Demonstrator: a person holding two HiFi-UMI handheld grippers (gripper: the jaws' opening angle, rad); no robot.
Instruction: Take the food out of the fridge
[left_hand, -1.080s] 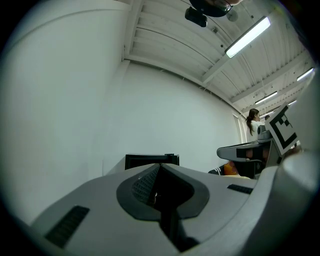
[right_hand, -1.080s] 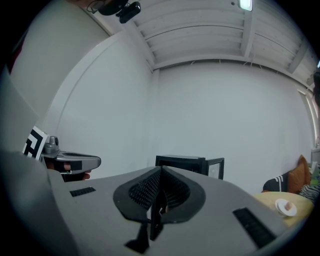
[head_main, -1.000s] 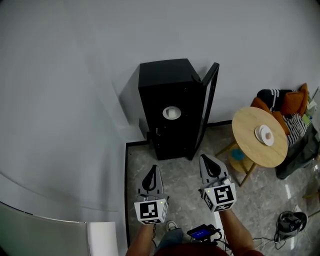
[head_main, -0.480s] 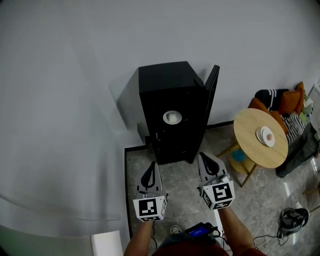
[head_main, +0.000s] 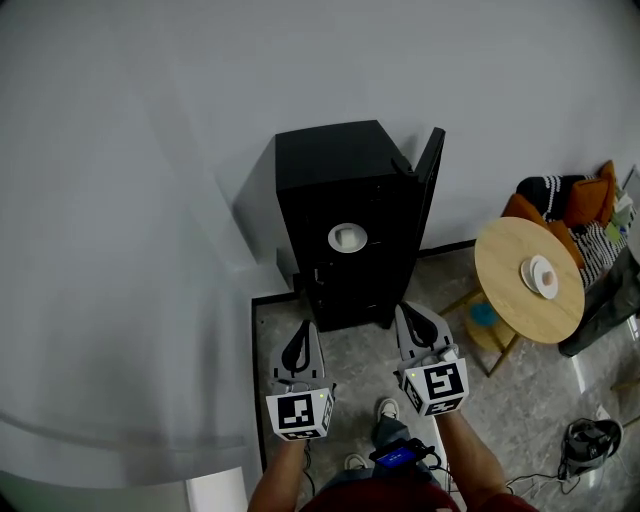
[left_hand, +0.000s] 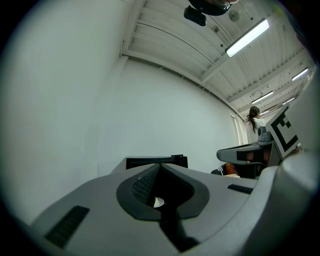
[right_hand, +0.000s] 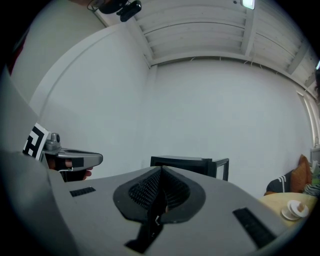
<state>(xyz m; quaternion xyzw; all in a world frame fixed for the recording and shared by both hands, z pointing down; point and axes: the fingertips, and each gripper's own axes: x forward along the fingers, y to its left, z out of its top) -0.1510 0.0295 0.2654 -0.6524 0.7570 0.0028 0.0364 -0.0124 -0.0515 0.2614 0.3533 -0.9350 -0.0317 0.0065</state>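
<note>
Nearest the camera, the left gripper and the right gripper are held side by side and level over the stone floor, both pointed at the fridge. In each gripper view the fingers are seen pressed together tip to tip, with nothing gripped between them. Just beyond the tips the black fridge is found standing against the wall, its door swung open on the right-hand side. Inside, a small white dish is seen resting on a shelf about halfway up the opening; what lies on it cannot be made out. The dish is placed straight ahead, between the lines of the two grippers and somewhat nearer the left one, through whose closed fingers a sliver of it is glimpsed. Being round, it offers no long axis to be matched. The left gripper is judged the better placed, since the right one is set on the door's side. The fingers would have to be opened before any reach is made. Farther right, well apart, a round table is seen
</note>
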